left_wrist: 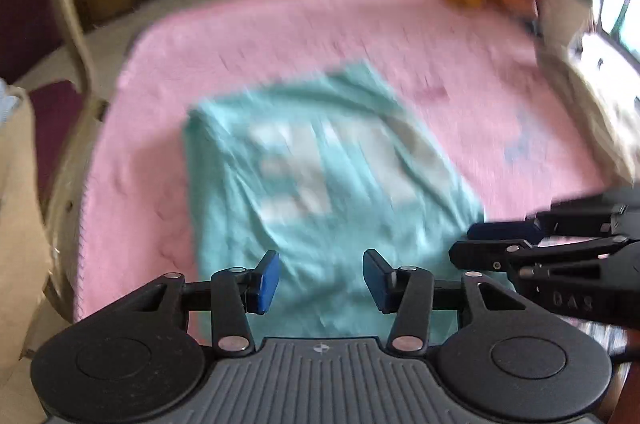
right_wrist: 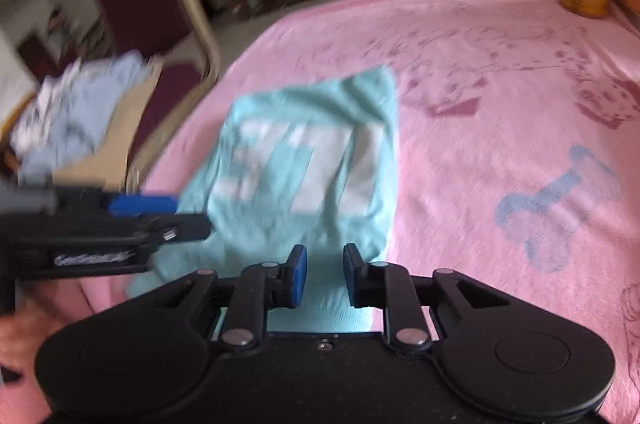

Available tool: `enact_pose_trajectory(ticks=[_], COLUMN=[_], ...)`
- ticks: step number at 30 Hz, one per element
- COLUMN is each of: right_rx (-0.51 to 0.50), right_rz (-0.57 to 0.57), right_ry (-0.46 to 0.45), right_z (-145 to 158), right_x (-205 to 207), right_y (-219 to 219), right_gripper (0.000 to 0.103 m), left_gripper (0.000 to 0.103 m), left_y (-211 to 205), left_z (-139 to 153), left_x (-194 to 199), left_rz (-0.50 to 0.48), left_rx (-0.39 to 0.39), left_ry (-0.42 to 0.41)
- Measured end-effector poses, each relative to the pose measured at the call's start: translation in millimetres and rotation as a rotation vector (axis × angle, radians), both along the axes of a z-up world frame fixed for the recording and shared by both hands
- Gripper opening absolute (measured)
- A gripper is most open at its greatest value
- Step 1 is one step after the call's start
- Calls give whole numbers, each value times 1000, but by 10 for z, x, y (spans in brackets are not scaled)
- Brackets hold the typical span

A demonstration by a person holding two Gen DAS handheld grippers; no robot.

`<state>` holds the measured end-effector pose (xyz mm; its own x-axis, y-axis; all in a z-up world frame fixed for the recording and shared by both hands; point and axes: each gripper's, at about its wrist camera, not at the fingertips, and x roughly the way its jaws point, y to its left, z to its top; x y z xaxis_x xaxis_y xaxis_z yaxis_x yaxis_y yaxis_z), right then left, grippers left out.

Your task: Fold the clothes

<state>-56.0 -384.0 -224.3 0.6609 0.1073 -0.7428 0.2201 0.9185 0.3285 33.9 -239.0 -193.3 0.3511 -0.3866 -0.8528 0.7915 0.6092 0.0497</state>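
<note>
Teal shirt point(left_wrist: 320, 184) lay folded at frame centre on pink blanket point(left_wrist: 280, 36); left gripper point(left_wrist: 320, 284) and right gripper point(right_wrist: 325, 274) apart, empty, above near hem, apparently for gripping.

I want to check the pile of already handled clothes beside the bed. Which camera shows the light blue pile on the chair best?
The right wrist view: the light blue pile lies in full sight on the chair at the left, though blurred. The left wrist view shows only a pale sliver at its far left edge, too little to identify.
</note>
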Motion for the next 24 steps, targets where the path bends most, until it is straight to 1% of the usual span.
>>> enact_pose_trajectory(ticks=[1,2,3,5,7,9,10,11,12,13,14,15,17,19,20,21,22,24], right_rx=[-28,-68,-103,-137,-115,-70,-26,9,41,64,70,61,44,28,20,13,5,-29], right_rz=[40,78,109,134,118,96,81,69,58,59,65,67,64,59,57,55,53,50], right_ry=[23,29,35,63,63,45,20,1,-15,-25,-28,-18,12,42,57,72,87,42], right_z=[-16,3,41,134,203,272,294,297,296,283,257,222,195,173,163,152,142,315], right_x=[-15,-61,-110,-217,-308,-384,-369,-329,-285,-217,-138,-64,-37,-28,-23,-18,-13,-52], right_y=[47,105,142,156,89,16,-20,-38,-51,-44,-17,17,4,-20,-33,-45,-57,-131], right_gripper=[22,23,23,25,25,25,25,22,16,13,13,13,13,13,13,13,13,14], left_gripper=[53,54,54,53,52,47,48,47,47,48,48,47,47,51,50,49,49,49], left_y=[-19,26,80,247,455,555,544,532,464,397,328,245,49,-1,24,49,71,114], left_z=[-87,-109,-73,3,70,164,224,283,283,284,283,230,35,-114,-81,-47,16,140], left_x=[-16,-51,-85,-122,-157,-180,-176,-172,-147,-122,-96,-63,-30,-65,-95,-122,-53,87], left_rz=[-12,-11,-8,21,56,86,92,97,106,114,122,137,135,118,90,63,87,136], left_rx=[80,113,134,146,104,27,-18,-63,-76,-90,-103,-90,2,103,118,132,100,36], left_ry=[28,17,10,32,56,38,13,-12,-23,-34,-44,-45,-56,-89,-90,-91,-87,-80])
